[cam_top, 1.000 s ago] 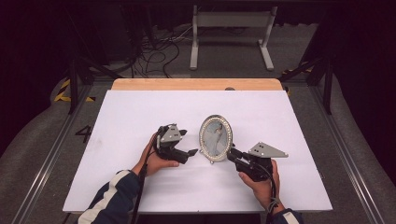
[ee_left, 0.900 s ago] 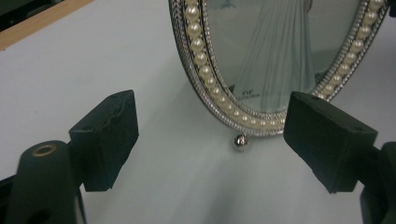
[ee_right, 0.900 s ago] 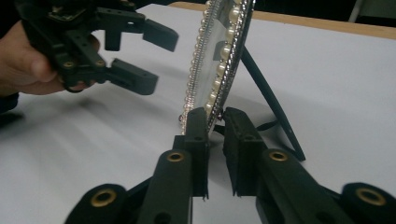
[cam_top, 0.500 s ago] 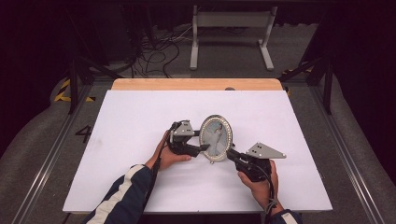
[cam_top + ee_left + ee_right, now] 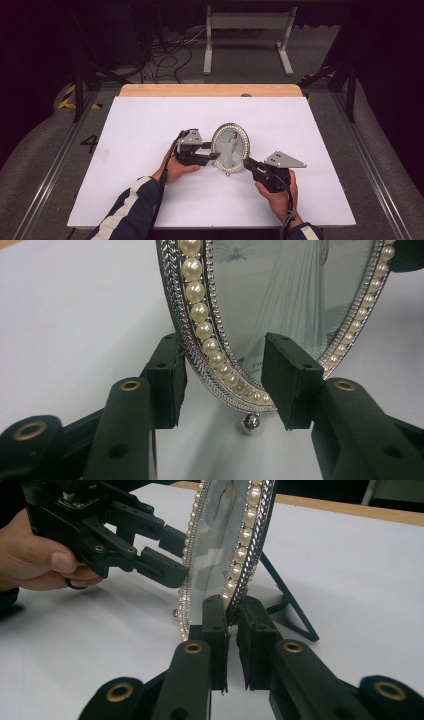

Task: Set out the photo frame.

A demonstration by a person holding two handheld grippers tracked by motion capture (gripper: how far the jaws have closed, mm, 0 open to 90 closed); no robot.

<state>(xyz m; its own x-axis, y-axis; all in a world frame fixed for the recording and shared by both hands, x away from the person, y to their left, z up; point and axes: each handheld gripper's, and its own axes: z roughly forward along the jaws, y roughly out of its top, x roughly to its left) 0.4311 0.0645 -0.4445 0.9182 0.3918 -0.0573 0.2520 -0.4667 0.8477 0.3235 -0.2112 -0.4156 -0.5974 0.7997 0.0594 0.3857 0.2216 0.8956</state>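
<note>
High view: oval picture frame standing upright near the middle of the white table, a little below the centre of the picture. Left gripper touching the frame's left edge, held by a hand with a striped sleeve coming up from the bottom left. Right gripper at the frame's lower right edge, held by the other hand at the bottom right. Too small from up here to see how the jaws sit.

Left gripper view: much closer. Frame up top, with a row of pearls and a shiny braided silver rim. Jaws just been closing, now half shut, with the frame's lower rim between them. Left pad close against the rim, right pad a little way off the glass, so not pinching yet. Little silver ball foot under the frame, low in the middle, resting on the table.

Right gripper view: frame seen edge-on, thin, top middle. Jaws narrow and clamped on the bottom rim of the frame. Black prop stand behind the frame, leaning down to the table on the right. Left gripper coming in from the upper left, one jaw on each side of the frame.
</note>
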